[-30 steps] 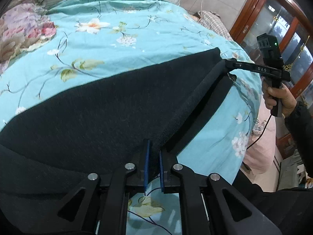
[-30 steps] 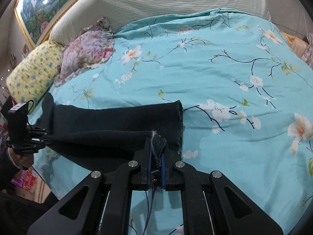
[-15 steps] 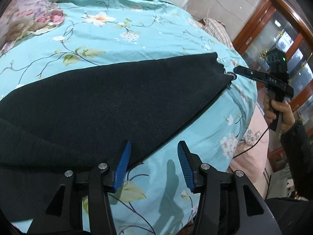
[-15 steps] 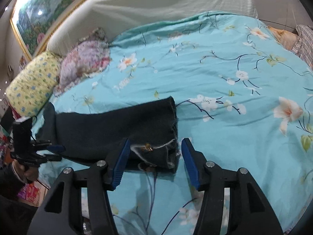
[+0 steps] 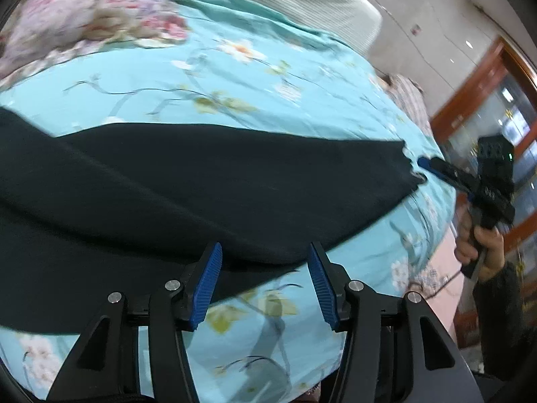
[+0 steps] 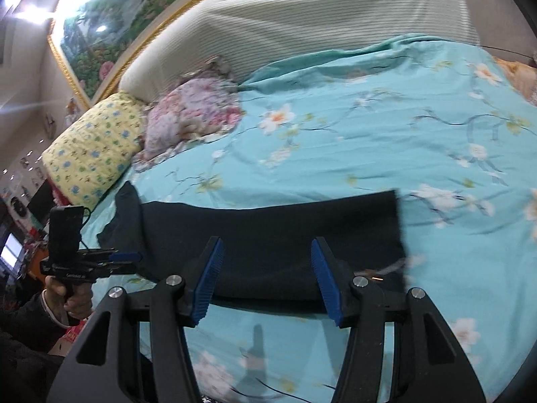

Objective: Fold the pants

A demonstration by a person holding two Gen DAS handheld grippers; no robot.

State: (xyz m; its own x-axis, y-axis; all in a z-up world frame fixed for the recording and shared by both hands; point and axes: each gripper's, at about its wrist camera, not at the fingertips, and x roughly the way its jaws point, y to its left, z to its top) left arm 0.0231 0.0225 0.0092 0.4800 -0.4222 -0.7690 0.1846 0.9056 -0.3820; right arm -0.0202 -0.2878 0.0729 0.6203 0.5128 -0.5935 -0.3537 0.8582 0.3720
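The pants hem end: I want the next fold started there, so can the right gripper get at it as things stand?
Probably yes. The right gripper is open with nothing between its pads, and the hem end of the pants lies flat on the bedspread just ahead, nothing covering it.

The dark pants (image 5: 201, 184) run off the left wrist view at nine o'clock, so their waist end there is cut away, and their near edge slips behind the left gripper's fingers (image 5: 208, 278). Motion blur smears the flowered pillow (image 5: 84, 20) at eleven o'clock. In the right wrist view, something small and glinting (image 6: 372, 273) on the cloth at four o'clock is too blurred to tell.
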